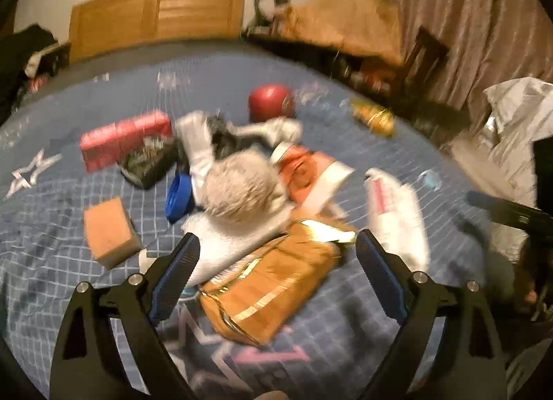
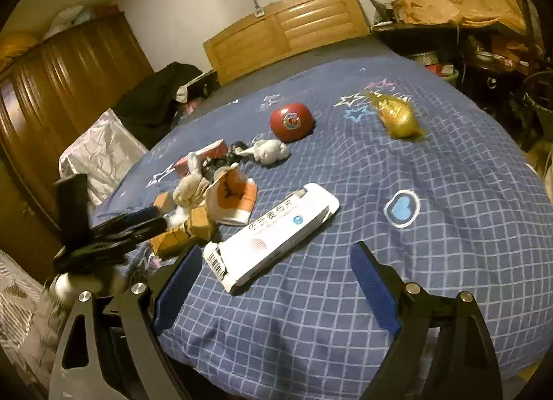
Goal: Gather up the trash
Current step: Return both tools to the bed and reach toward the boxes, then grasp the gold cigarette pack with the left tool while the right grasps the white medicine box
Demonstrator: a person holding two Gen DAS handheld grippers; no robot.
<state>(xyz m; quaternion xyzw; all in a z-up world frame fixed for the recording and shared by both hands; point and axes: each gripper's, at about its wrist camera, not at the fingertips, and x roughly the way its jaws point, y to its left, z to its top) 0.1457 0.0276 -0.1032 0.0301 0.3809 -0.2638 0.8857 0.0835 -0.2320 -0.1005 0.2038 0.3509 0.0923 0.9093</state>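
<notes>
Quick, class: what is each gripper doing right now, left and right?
Left gripper: open, empty, over the crumpled orange foil bag.
Right gripper: open, empty, near the long white carton.

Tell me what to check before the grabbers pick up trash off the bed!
1. Left gripper open: ok, jaws wide apart.
2. Left gripper lined up with something: ok, the orange packet lies between its fingers.
3. Right gripper open: ok, jaws wide apart and holding nothing.
4. Right gripper lined up with something: ok, the white box lies just ahead of its fingers.
5. Orange packet free to lift: not ok, crumpled paper seems to overlap its far end.
6. Somewhere to drop trash: cannot tell, no bin or bag is clearly seen.
</notes>
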